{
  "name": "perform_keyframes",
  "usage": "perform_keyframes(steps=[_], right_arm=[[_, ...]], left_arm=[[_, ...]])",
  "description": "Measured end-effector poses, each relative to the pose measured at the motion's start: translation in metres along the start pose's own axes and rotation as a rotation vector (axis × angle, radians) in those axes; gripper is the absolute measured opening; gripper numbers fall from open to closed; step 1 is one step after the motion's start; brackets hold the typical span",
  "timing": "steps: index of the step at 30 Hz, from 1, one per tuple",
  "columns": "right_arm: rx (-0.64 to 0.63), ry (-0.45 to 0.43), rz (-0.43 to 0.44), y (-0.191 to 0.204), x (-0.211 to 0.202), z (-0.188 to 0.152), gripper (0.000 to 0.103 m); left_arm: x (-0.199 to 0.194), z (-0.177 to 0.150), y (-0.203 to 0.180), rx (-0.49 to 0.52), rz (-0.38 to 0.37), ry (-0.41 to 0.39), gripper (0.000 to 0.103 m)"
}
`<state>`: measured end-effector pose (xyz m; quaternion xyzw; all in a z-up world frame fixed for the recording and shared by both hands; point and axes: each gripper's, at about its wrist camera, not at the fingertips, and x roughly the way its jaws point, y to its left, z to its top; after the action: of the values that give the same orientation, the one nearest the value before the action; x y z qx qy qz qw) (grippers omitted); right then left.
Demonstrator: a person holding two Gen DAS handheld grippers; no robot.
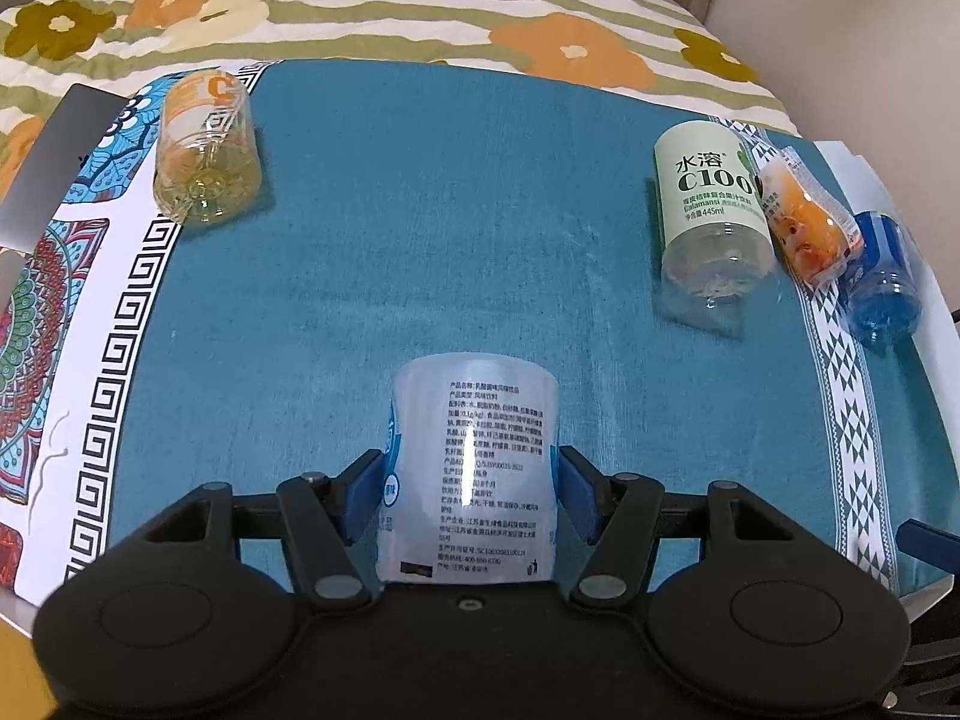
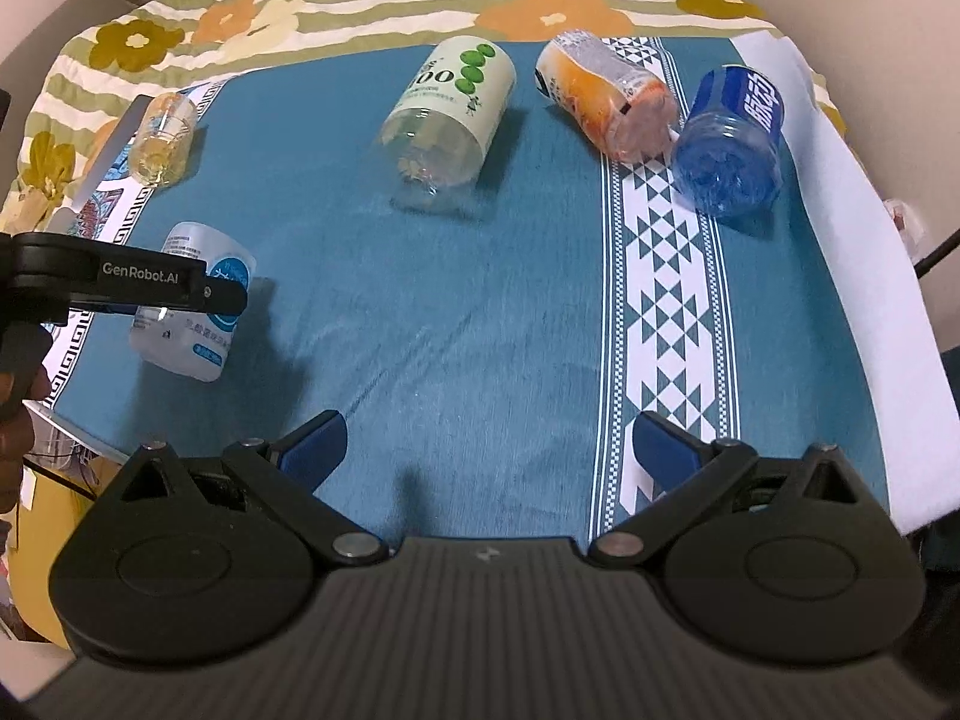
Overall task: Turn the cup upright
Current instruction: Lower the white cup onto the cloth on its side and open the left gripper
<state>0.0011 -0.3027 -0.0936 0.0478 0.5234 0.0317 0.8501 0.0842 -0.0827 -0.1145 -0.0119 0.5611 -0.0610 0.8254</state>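
A white cup (image 1: 474,468) with printed text is clamped between my left gripper's (image 1: 471,492) blue pads. In the right wrist view the same white cup (image 2: 192,306) is tilted, just above or on the blue cloth (image 2: 420,312), with the left gripper (image 2: 225,297) across it. My right gripper (image 2: 489,450) is open and empty above the cloth's near edge. A yellow-orange cup (image 1: 207,150) lies at the far left. A green-label cup (image 1: 711,210), an orange cup (image 1: 807,219) and a blue cup (image 1: 882,276) lie on their sides at the right.
The blue cloth (image 1: 450,210) covers a table with a patterned white border (image 1: 120,324) at the left and a triangle band (image 2: 666,312) at the right. A floral bedspread (image 1: 390,6) lies behind. A grey flat object (image 1: 60,162) sits at the far left.
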Motion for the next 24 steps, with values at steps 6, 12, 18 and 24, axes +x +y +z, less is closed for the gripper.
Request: perform_keyframes(steps=[6, 12, 18, 24], right_arm=[[0.013, -0.002, -0.006, 0.002, -0.001, 0.0, 0.103], [0.016, -0.006, -0.004, 0.007, -0.002, 0.0, 0.103], [0.023, -0.005, -0.015, 0.01, -0.009, 0.0, 0.103], [0.032, -0.013, -0.022, 0.008, -0.025, 0.008, 0.103]], left_arm=[[0.0, -0.001, 0.0, 0.007, -0.008, 0.003, 0.067], [-0.002, -0.002, 0.0, 0.011, -0.022, 0.002, 0.089], [-0.019, -0.003, 0.003, 0.002, -0.054, -0.009, 0.091], [-0.057, -0.013, 0.019, -0.02, -0.076, -0.047, 0.101]])
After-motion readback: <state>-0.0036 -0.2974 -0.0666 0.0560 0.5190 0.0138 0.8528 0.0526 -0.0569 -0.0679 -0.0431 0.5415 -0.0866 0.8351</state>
